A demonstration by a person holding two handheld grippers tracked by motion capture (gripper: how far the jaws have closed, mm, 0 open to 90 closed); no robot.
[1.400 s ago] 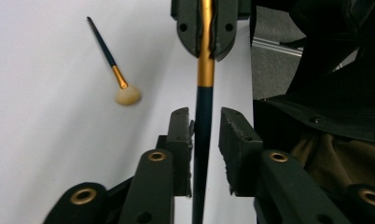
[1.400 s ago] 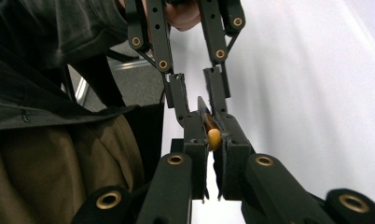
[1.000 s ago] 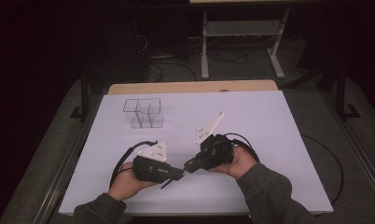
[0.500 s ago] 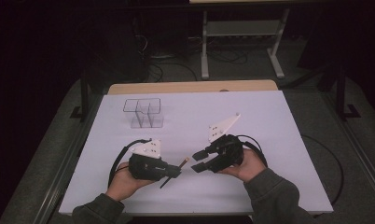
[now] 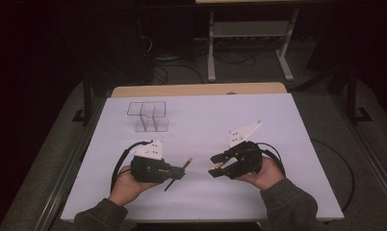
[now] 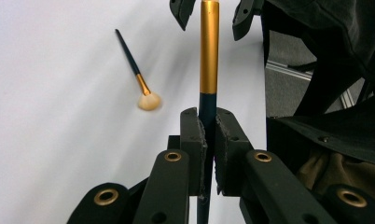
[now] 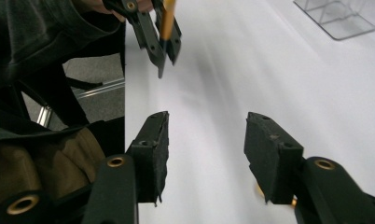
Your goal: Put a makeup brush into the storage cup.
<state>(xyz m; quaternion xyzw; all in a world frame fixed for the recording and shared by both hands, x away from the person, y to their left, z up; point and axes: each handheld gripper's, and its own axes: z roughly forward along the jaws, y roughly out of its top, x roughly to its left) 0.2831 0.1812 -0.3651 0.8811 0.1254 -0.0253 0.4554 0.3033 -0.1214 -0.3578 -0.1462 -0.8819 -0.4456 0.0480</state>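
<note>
White table surface [image 5: 288,144], with a clear acrylic organiser [image 5: 148,115] at its far left. A gold-and-black brush [image 6: 209,60] is clamped in the left gripper [image 6: 206,135]; the right gripper [image 7: 206,140] is held with jaws spread, empty, near the brush tip; a second brush [image 6: 136,74] is seen lying flat

I can read no words, labels, brands or numbers anywhere on my table or tools.

A clear plastic box [image 5: 148,117] with little walls inside stands on the white counter [image 5: 278,125], near the far left. A second brush [image 6: 135,72] with a fluffy tip lies flat on the counter. A metal stand [image 5: 249,43] is behind.
</note>
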